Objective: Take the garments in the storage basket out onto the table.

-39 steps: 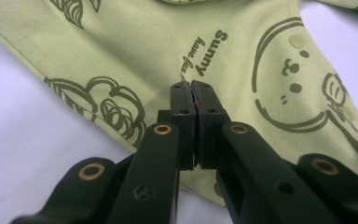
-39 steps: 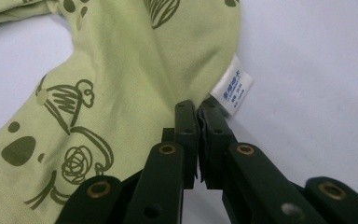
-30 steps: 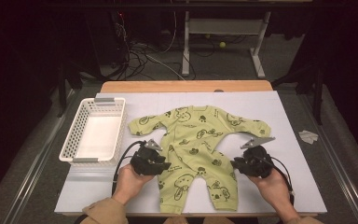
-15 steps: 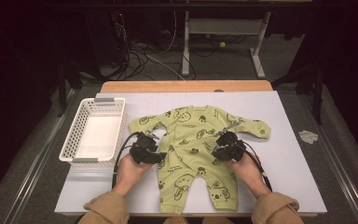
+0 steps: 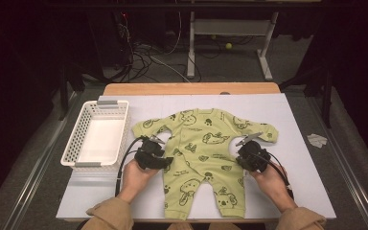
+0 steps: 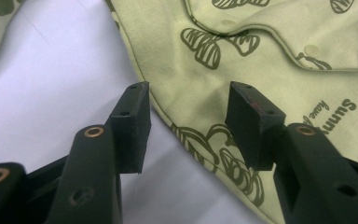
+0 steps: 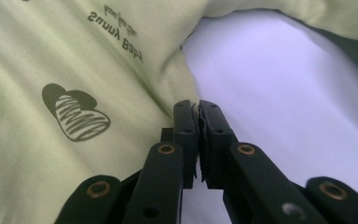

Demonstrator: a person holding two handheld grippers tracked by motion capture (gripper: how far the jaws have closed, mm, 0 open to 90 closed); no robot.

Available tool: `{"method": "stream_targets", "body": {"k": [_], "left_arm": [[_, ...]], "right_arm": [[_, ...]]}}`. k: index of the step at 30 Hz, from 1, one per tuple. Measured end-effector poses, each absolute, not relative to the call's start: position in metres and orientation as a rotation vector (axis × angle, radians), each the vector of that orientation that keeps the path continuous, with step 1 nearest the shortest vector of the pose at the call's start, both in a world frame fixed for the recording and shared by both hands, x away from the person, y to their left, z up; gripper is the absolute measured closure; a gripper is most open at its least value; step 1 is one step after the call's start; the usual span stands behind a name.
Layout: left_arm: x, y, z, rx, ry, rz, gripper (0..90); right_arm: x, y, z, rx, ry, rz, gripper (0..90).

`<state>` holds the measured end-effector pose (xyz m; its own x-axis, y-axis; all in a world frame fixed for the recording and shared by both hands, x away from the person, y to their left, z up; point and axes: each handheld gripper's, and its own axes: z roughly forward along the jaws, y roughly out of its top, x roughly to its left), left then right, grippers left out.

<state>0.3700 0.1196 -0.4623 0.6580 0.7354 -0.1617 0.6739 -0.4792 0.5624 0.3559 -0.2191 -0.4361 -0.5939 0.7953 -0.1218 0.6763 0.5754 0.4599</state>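
- Romper (image 5: 202,158) in pale green with dark cartoon prints lies flat on its back on the white table cover (image 5: 306,187), neck towards the far edge, both legs pointing towards me, both sleeves spread out sideways.
- Left gripper (image 5: 165,160) sits at the garment's left side seam, just under the left sleeve, with my left hand (image 5: 136,175) behind it.
- From the left gripper view I see its jaws standing apart, not pinching anything. One pad (image 6: 131,126) is over bare table cover, the other pad (image 6: 251,123) over the fabric, and the hemmed edge of the romper (image 6: 191,112) runs between them. They have just been opening, and the cloth edge under the gap is untouched by either pad.
- Right gripper (image 5: 242,155) sits at the opposite side seam, beneath the right sleeve, with my right hand (image 5: 273,184) holding it.
- From the right gripper view (image 7: 198,109) its jaws are drawn together, having just been closing. A thin pale strip shows between the pads, right at the side edge of the romper (image 7: 74,84), so I read it as pinching that edge.
- Basket (image 5: 79,143), white plastic with a lattice wall, stands on the cover to the left of the garment, close to the left sleeve but apart from it.
- Beyond the cover, a wooden table edge (image 5: 191,88) shows at the far side.
- Small pale scrap (image 5: 317,140) lies on the floor off to the right of the table.
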Motion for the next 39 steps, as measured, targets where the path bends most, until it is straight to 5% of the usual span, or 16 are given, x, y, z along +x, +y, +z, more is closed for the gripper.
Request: {"method": "stream_targets", "body": {"k": [6, 9, 19, 31, 39], "left_arm": [[0.370, 0.115, -0.463, 2.268, 1.072, 0.121, 47.9], [0.369, 0.114, -0.463, 2.269, 1.070, 0.125, 47.8], [0.368, 0.114, -0.465, 2.276, 1.050, 0.144, 47.4], [0.366, 0.113, -0.466, 2.278, 1.042, 0.165, 47.3], [0.365, 0.113, -0.466, 2.272, 1.047, 0.171, 47.3]], "right_arm": [[0.353, -0.227, -0.436, 1.253, 2.496, 0.582, 85.6], [0.357, -0.225, -0.433, 1.261, 2.450, 0.610, 77.5], [0.397, -0.209, -0.441, 1.372, 2.442, 0.594, 75.4], [0.400, -0.184, -0.439, 1.374, 2.485, 0.626, 70.2], [0.384, -0.180, -0.443, 1.281, 2.551, 0.592, 88.7]]}}
